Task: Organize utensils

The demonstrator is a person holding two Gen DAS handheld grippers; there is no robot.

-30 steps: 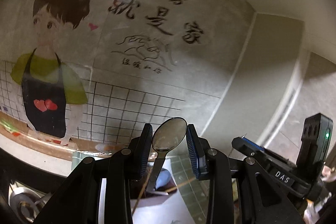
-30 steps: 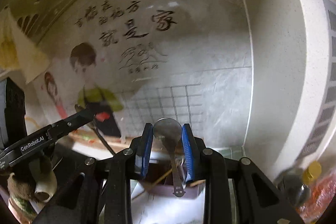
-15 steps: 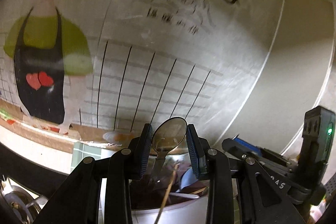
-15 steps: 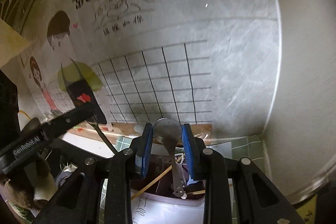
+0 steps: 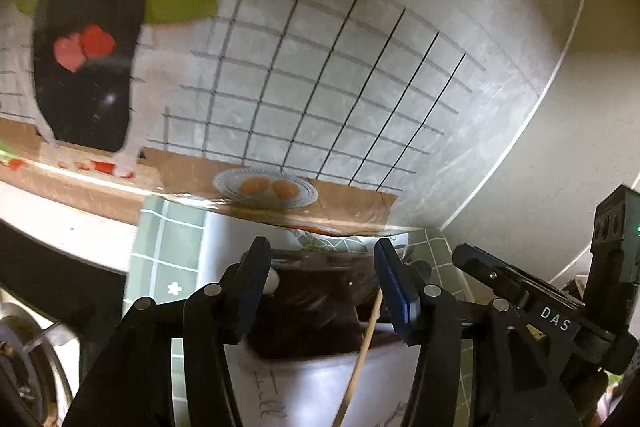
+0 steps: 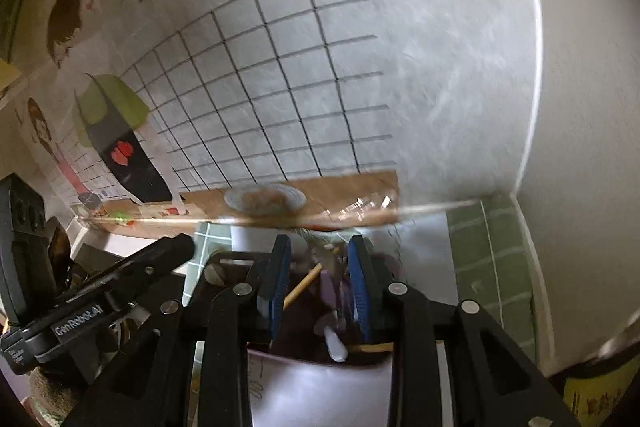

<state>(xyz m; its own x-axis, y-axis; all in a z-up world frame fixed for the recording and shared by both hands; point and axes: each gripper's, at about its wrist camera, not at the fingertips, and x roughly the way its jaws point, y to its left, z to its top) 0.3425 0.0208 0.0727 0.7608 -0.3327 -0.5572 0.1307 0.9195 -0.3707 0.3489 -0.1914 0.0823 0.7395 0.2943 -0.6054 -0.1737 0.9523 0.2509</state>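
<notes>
Hovering over utensil holder (image 5: 304, 311) | left gripper (image 5: 322, 291) spread | right gripper (image 6: 316, 283) spread

I see wall (image 5: 360, 75) close ahead of both grippers, blocking forward travel | utensil holder (image 5: 304, 379) directly below my left gripper (image 5: 320, 287), its mouth crowded by a leaning chopstick (image 5: 360, 359) | right gripper (image 5: 540, 311) just beside, crowding that side | corner wall (image 6: 580, 107) hems the right.
</notes>
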